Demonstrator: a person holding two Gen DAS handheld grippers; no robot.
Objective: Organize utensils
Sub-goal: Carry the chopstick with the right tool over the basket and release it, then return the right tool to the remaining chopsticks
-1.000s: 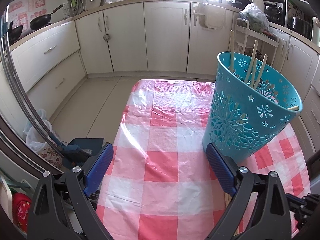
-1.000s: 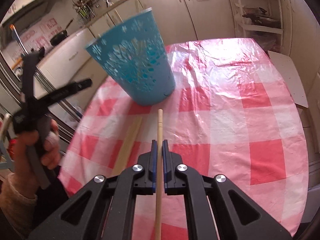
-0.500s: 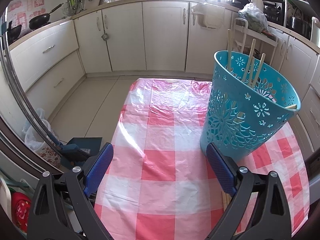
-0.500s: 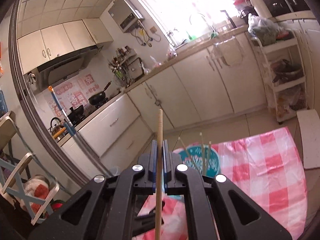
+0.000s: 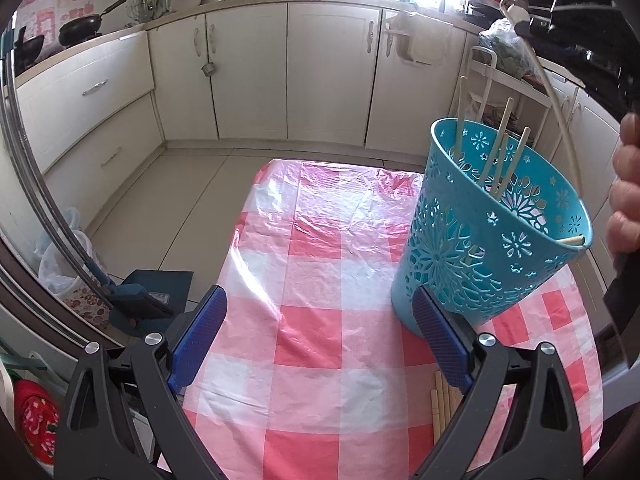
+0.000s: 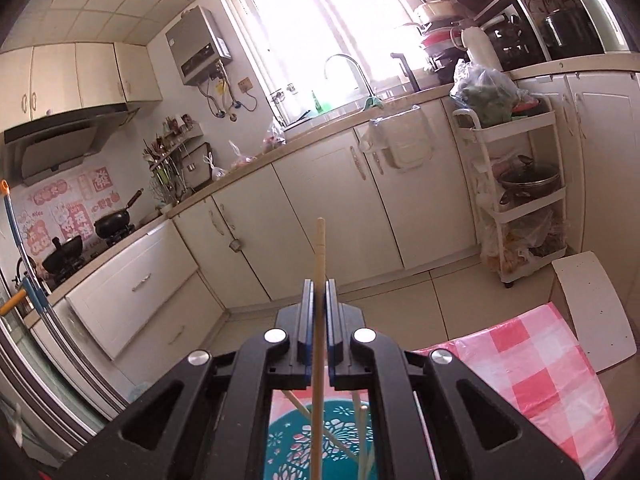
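Chopstick (image 6: 319, 280), pale wood, is pinched between the blue pads of the right gripper (image 6: 319, 292); jaws nearly closed on it, stick running lengthwise along the fingers w/ its tip poking out past them. Gripper is up above the teal basket (image 6: 320, 440), whose open top shows below the jaws w/ other sticks leaning inside.

Left-wrist view: the basket (image 5: 472, 248) stands on the pink-and-white checked tablecloth (image 5: 320, 280), toward its right side. 4 chopsticks (image 5: 498, 144) stick up out of the basket's far rim, 1 more (image 5: 573, 241) lies across its near rim. Left gripper (image 5: 320, 328) hangs low over the cloth near the basket's base, fingers spread wide, nothing between them; its right pad sits just beside the base, contact unclear. More loose sticks (image 5: 442, 404) lie on the cloth near the basket's foot, partly hidden behind that finger. A person's fingers (image 5: 624, 196) on a black handle show right of the basket.
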